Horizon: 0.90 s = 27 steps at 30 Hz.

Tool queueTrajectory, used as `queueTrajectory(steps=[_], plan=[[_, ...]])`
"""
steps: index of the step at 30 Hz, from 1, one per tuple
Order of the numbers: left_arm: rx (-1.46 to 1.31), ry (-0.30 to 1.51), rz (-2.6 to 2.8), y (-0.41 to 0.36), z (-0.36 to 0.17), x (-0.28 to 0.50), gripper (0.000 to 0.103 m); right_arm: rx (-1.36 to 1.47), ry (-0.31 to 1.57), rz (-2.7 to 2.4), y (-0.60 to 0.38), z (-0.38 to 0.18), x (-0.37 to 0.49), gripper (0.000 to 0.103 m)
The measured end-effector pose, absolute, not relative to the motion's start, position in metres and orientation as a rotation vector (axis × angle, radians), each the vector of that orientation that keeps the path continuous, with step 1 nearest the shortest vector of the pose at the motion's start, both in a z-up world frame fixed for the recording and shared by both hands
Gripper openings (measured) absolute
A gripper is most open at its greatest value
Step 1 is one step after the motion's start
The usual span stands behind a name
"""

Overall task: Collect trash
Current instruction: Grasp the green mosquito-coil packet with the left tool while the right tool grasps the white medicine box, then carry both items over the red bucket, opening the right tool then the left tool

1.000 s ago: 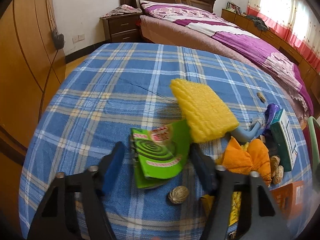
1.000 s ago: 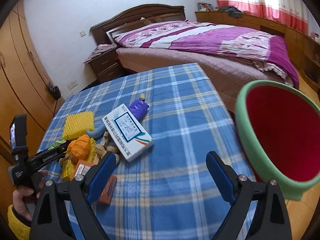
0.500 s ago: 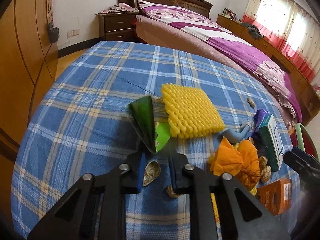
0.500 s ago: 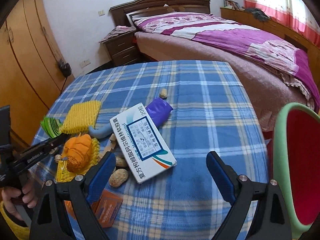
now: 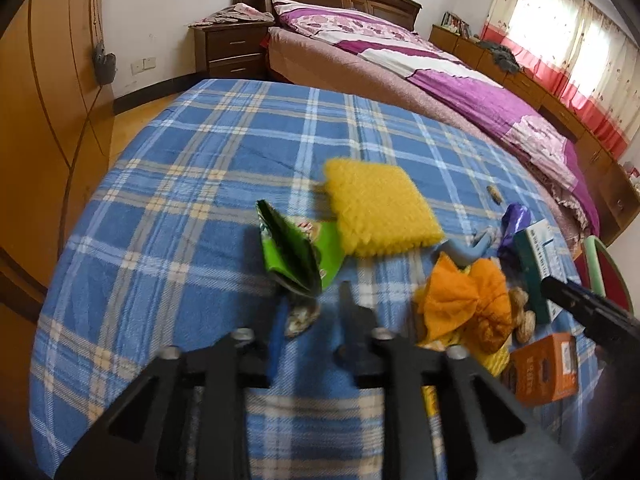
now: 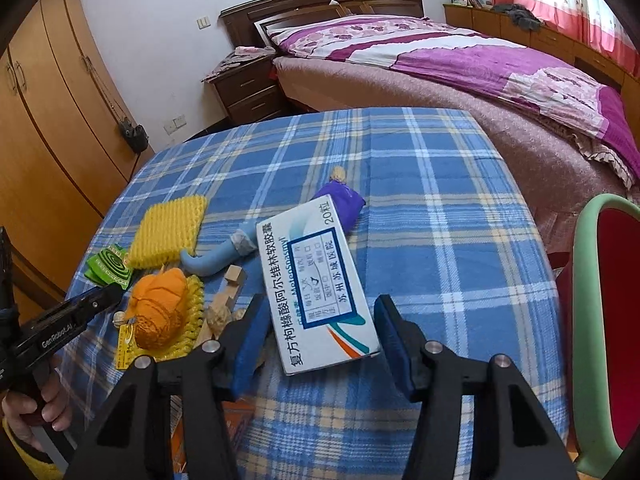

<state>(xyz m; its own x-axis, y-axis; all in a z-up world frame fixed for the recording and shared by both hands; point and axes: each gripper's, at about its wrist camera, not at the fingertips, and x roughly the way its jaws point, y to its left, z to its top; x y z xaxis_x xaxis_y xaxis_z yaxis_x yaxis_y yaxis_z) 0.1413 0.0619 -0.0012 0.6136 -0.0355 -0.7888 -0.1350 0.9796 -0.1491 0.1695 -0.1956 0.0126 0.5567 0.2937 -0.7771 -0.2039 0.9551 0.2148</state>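
Over plaid table: right tongs (image 6: 320, 334) closing astride medicine box (image 6: 316, 280), not gripping.

On the blue plaid cloth (image 6: 420, 184) are counted one white medicine box (image 6: 316, 292), one orange carton (image 5: 544, 368), one yellow foam net (image 6: 168, 232), one green coil packet (image 6: 110, 266), one purple wrapper (image 6: 344, 202), one orange peel (image 6: 160, 312), one blue sock-like piece (image 6: 216, 256) and several peanuts, too clustered for a count
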Motion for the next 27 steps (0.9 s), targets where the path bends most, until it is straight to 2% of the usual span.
queueTrajectory(steps=[2, 3, 5, 9, 11, 19, 20, 21, 23, 27], plan=[[-0.188, 0.9, 0.074, 0.064, 0.0, 0.137, 0.05, 0.116, 0.938, 0.287, -0.197, 0.013, 0.167, 0.057], [-0.18, 0.895, 0.081, 0.065, 0.0, 0.136, 0.053, 0.126, 0.937, 0.282, -0.199, 0.013, 0.166, 0.057], [-0.163, 0.893, 0.089, 0.067, 0.0, 0.135, 0.066, 0.145, 0.926, 0.274, -0.204, 0.016, 0.162, 0.057], [-0.148, 0.891, 0.105, 0.069, -0.001, 0.143, 0.071, 0.168, 0.896, 0.265, -0.213, 0.026, 0.15, 0.057], [-0.129, 0.892, 0.113, 0.07, -0.002, 0.15, 0.08, 0.179, 0.888, 0.26, -0.216, 0.028, 0.147, 0.057], [-0.072, 0.929, 0.121, 0.07, -0.01, 0.172, 0.079, 0.236, 0.882, 0.233, -0.232, 0.031, 0.134, 0.057], [-0.088, 0.938, 0.117, 0.071, -0.011, 0.173, 0.073, 0.245, 0.881, 0.231, -0.234, 0.031, 0.133, 0.057], [-0.091, 0.929, 0.125, 0.072, -0.011, 0.172, 0.071, 0.252, 0.879, 0.229, -0.236, 0.032, 0.131, 0.057], [-0.089, 0.92, 0.128, 0.073, -0.01, 0.17, 0.054, 0.265, 0.873, 0.225, -0.239, 0.033, 0.128, 0.057], [-0.123, 0.897, 0.097, 0.076, -0.005, 0.164, 0.053, 0.288, 0.854, 0.215, -0.246, 0.038, 0.118, 0.057]])
